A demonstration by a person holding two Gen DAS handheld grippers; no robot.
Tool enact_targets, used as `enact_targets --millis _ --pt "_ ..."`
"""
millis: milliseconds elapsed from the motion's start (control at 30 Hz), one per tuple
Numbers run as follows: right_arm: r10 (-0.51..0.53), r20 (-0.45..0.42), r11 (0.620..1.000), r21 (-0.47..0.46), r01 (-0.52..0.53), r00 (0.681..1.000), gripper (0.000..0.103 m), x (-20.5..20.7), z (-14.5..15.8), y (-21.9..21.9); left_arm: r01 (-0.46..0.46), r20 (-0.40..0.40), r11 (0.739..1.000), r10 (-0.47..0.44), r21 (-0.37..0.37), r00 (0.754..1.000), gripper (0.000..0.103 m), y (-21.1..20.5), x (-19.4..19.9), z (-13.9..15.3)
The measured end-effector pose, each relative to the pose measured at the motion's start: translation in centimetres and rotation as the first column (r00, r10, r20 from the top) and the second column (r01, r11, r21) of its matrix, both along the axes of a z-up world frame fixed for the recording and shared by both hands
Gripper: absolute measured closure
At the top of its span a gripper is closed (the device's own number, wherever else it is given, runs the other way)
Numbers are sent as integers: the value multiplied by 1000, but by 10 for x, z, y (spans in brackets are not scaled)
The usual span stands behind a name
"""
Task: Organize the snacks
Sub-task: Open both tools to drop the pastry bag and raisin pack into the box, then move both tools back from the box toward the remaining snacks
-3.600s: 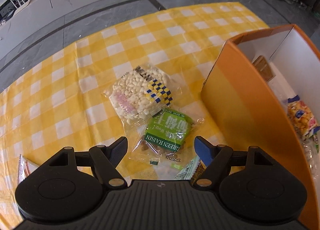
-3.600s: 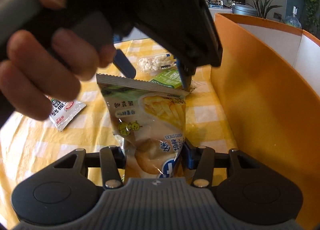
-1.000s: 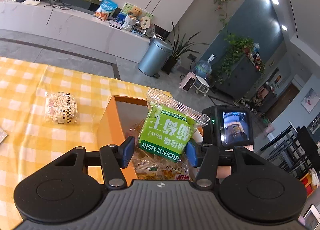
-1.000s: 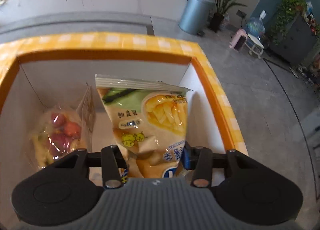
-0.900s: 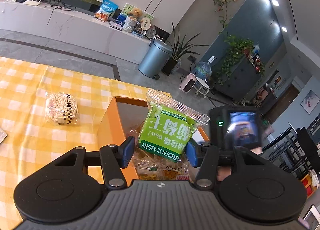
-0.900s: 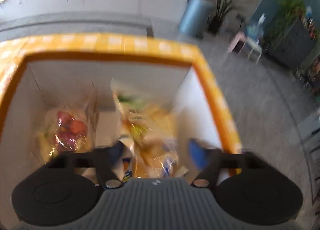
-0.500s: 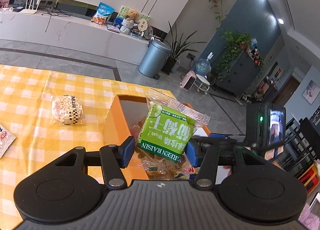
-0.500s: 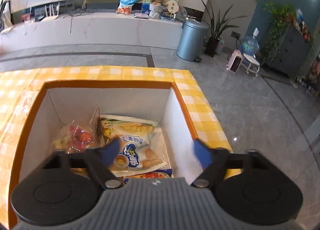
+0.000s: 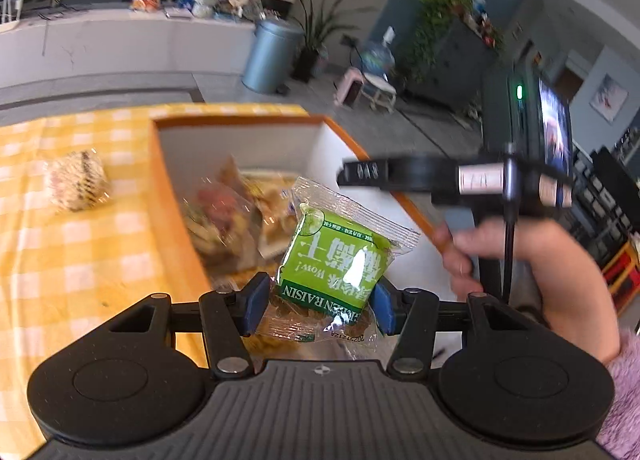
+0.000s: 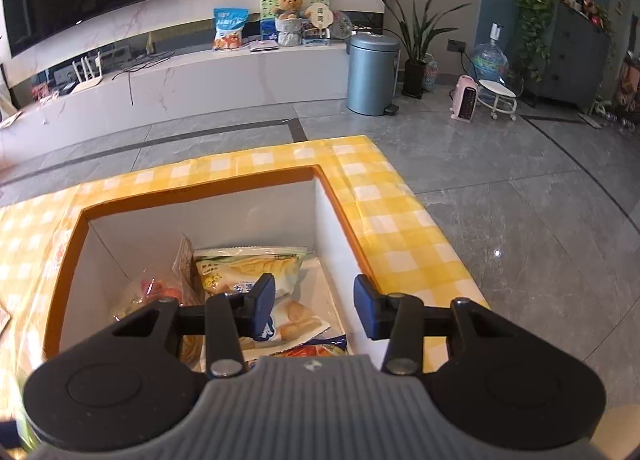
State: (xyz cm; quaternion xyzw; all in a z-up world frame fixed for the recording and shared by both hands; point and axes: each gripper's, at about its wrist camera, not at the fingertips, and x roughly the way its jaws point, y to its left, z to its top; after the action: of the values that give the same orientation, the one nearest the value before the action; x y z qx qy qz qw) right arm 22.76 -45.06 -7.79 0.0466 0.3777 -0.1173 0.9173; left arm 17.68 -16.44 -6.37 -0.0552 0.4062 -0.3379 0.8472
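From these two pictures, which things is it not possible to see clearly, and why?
- Left wrist view: snacks in the orange box and the packet on the cloth are motion-blurred.
- Right wrist view: the right gripper covers the lower potato sticks bag.
- Raisin packet: its bottom sits behind the left gripper.

I see the raisin packet (image 9: 334, 260) as glossy clear plastic film with a green printed panel. The box (image 10: 332, 200) looks like matt card, orange outside, white inside. The tablecloth (image 10: 400, 228) is smooth with a slight sheen. The claw pads (image 10: 264, 306) appear matt blue; its body is ribbed grey plastic.
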Motion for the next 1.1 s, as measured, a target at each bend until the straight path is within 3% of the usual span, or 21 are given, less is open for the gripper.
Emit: enact_targets --millis 233,567,867,1000,1100 --pt "-1 13 999 55 0 1000 59 -3 -2 -9 23 9 992 -24 125 1000 42 -14 -17 -4" --pt "0 -4 999 43 1 1000 59 -1 -7 -7 49 22 988 -52 148 998 43 -8 -36 17" --pt "3 0 999 38 -3 1000 58 -3 -5 -7 -56 77 987 45 152 996 28 14 -36 32" --pt "18 14 999 35 -18 1000 57 -8 -2 -3 -116 99 977 100 178 990 28 24 -34 39" --pt "35 22 999 28 -36 999 50 -12 0 4 -157 108 970 138 186 984 26 35 -34 43"
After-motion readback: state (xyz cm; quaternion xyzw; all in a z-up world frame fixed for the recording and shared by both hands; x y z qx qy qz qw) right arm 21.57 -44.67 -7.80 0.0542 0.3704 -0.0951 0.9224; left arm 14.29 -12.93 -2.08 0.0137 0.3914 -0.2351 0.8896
